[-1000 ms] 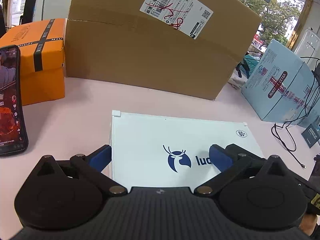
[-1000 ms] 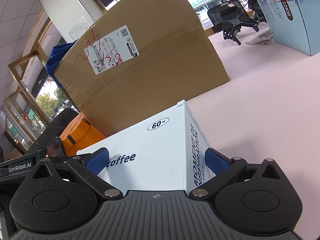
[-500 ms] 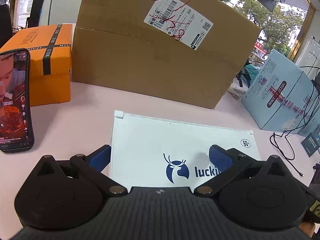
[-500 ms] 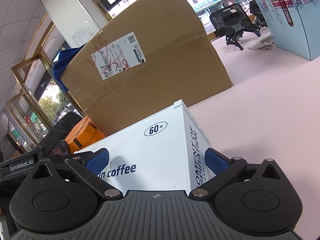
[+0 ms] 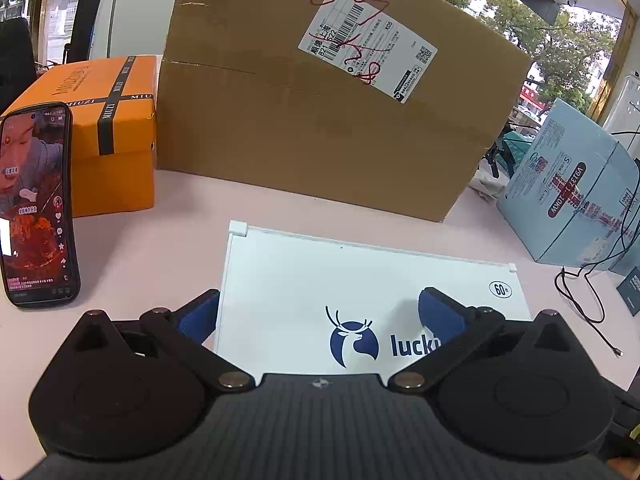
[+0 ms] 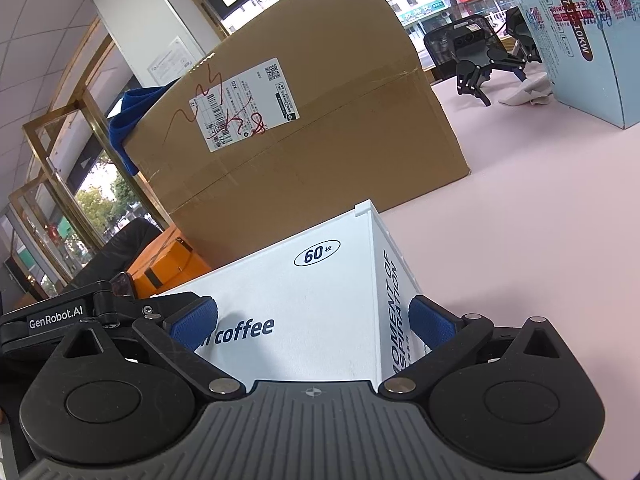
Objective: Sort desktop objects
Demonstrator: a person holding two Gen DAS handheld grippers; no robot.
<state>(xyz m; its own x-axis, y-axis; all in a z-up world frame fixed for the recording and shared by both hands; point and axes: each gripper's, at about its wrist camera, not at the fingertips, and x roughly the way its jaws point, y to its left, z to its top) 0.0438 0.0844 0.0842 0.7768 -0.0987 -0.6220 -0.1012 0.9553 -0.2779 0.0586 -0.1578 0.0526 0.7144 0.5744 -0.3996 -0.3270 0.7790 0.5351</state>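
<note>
A white rectangular cardboard coffee box (image 5: 360, 280) lies on the pale pink tabletop (image 5: 152, 248), directly in front of a large brown corrugated carton. Its smooth top carries a navy deer-head roundel, the letters "lucki" in the left wrist view and "coffee" in the right, and an oval mark "60"; one side panel reads "MOMENT OF". The left gripper (image 5: 320, 316) stands wide, one blue ribbed pad beside the box's left edge and the other over its printed top; whether they press the box cannot be told. The right gripper (image 6: 314, 320) stands equally wide, straddling the box's right-hand corner with one pad above the top and one beside the side panel. The brown carton (image 5: 320, 120) bears a white shipping label with barcode, QR code and red scrawl. Left of it sits an orange lidded box (image 5: 112, 128) crossed by black "MIUZI" tape; before that a black smartphone (image 5: 36, 204) stands upright with its screen lit. To the right stands a light blue printed carton (image 5: 568, 188), with black cables (image 5: 584, 292) trailing beside it.
</note>
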